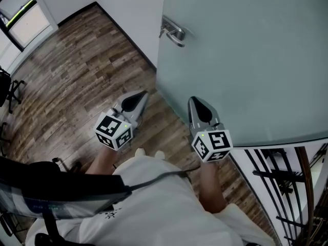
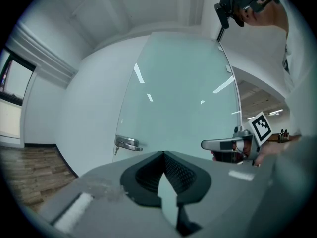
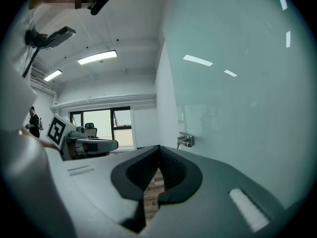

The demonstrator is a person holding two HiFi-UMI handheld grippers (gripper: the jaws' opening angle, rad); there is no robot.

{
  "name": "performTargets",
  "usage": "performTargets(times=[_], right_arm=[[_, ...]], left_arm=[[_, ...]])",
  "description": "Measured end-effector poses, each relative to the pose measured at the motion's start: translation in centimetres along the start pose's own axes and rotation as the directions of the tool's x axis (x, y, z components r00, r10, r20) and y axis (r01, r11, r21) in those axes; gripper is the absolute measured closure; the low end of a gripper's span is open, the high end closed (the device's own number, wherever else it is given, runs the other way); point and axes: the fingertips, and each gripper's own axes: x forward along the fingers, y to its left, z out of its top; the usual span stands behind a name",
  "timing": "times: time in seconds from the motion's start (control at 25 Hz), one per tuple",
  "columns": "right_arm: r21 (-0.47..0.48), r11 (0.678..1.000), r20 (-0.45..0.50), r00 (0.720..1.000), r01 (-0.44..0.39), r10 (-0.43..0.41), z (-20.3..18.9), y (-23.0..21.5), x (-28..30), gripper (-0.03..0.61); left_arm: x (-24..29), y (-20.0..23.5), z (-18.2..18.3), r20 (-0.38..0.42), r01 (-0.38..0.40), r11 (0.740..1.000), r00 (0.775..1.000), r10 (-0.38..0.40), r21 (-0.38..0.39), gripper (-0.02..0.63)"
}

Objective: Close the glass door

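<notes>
Status: glass door (image 1: 246, 60) not shut yet, by the look of it. The leaf stands ahead and to the right of the person, its free edge with the door handle (image 1: 173, 31) at top centre of the head view and its bottom edge running across the wood floor (image 1: 77, 70). The right gripper view shows open room past that edge.

Jaws: left gripper (image 1: 139, 97) closed, nothing in it. Right gripper (image 1: 197, 103) closed too, also empty.

Risks:
- A push with closed jaw tips on smooth glass could skid sideways; there's no grip, only friction.
- The right gripper sits near the middle of the leaf rather than at the handle edge, so less leverage. A harder shove may be needed, and the door could then swing fast and slam.
- Neither gripper is on the handle, so nothing would check the swing or pull it back.
- The black railing (image 1: 287, 188) is close on the person's right (elbow room looks tight).

Pose: both grippers side by side in front of the body, roughly level and tipped slightly down, marker cubes toward the person. The left one is over the floor and aims toward the handle edge and the white wall (image 1: 118, 9). The right one is just beside the glass face; contact can't be confirmed from any view.
</notes>
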Motion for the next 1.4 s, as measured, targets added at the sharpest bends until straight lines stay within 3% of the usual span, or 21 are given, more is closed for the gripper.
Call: performTargets(times=[0.44,0.92,1.4], right_arm=[[0.003,0.999,-0.029,0.998,-0.050,0.050,-1.9,-1.3,-1.0,0.569],[0.053,0.998,-0.040,0.998,-0.040,0.042,-3.5,-4.6,-2.7,0.569],[0.021,0.999,-0.047,0.998,-0.040,0.041,-2.3,-5.4,2.2,0.569]], left_arm=[[1.5,-1.5,-0.9,-0.010,-0.013,1.000,1.000,0.013,-0.004,0.609],[2.9,-3.5,-2.2,-0.048,-0.026,1.000,0.999,0.027,0.007,0.609],[5.9,0.9,-1.3,-0.034,-0.011,1.000,0.999,0.011,0.006,0.609]])
